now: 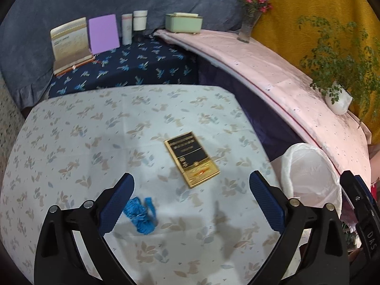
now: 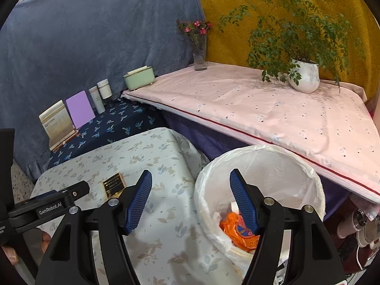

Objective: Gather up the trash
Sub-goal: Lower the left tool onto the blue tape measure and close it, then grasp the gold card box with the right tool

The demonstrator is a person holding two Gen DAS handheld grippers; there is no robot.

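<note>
The black-and-gold box lies flat on the table ahead of the left gripper, its long axis slanting away to the left, and blue crumpled trash lies beside the left finger. Both grippers tilt downward, jaws released and empty. The right gripper straddles the rim of the lined bin, with orange trash inside beside its right finger.

Left gripper and right gripper: jaws apart, empty.

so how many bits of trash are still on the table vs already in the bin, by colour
blue crumpled wrapper on the floral-cloth table: 1
black and gold flat box on the table: 1
orange crumpled wrapper in the white-lined bin: 1
total: 3
</note>
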